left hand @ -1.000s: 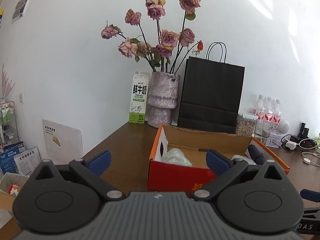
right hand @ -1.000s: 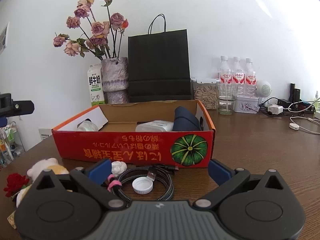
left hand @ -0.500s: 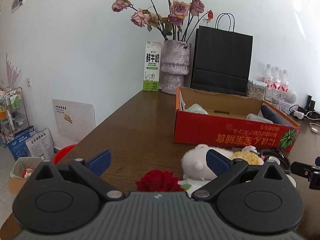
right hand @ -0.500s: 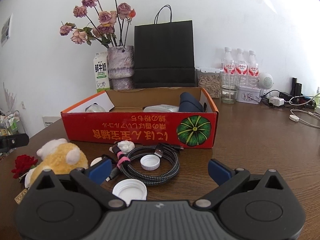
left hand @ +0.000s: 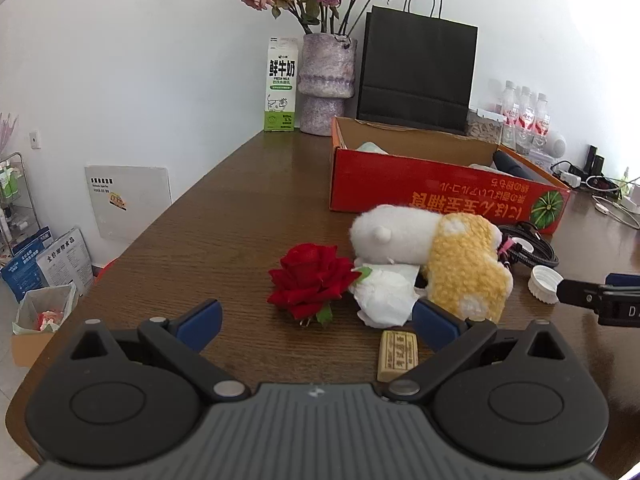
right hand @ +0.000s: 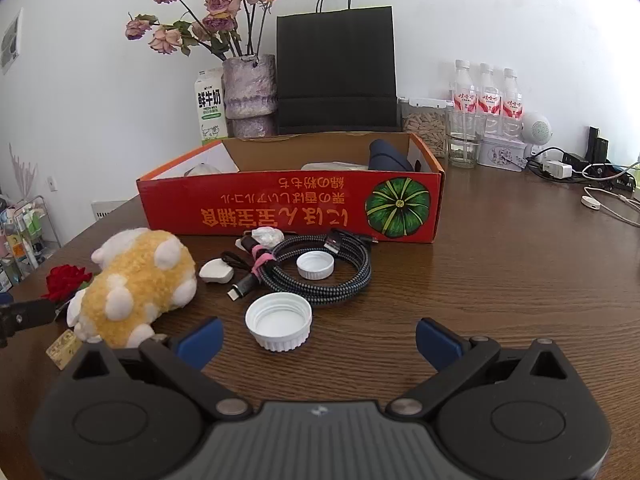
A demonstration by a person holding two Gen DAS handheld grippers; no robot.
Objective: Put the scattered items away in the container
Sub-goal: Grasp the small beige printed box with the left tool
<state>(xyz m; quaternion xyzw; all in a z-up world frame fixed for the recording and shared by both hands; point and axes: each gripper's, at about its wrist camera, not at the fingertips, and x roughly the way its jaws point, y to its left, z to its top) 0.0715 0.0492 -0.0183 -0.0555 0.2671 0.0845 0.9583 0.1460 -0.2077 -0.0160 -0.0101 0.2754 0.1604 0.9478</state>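
The red cardboard box [left hand: 440, 196] [right hand: 288, 208] stands open on the wooden table with several items inside. In front of it lie a yellow-and-white plush toy [left hand: 460, 268] [right hand: 140, 280], a red rose [left hand: 308, 280] [right hand: 66, 280], a crumpled tissue [left hand: 384, 296], a small tan block [left hand: 398, 354], a coiled braided cable [right hand: 320, 268] and two white caps [right hand: 279, 326] [right hand: 315, 265]. My left gripper [left hand: 316, 320] is open and empty just short of the rose. My right gripper [right hand: 318, 340] is open and empty, with the larger cap between its fingers.
A vase of dried roses [left hand: 326, 80], a milk carton [left hand: 281, 84] and a black paper bag [left hand: 416, 72] stand behind the box. Water bottles [right hand: 484, 96], a glass [right hand: 464, 144], chargers and cables [right hand: 580, 168] sit at the right. The table's left edge [left hand: 132, 248] is near.
Both grippers have pulled back and lowered from the box toward the scattered items. The rose, plush and tan block now show before the left gripper; the large cap lies between the right fingers.
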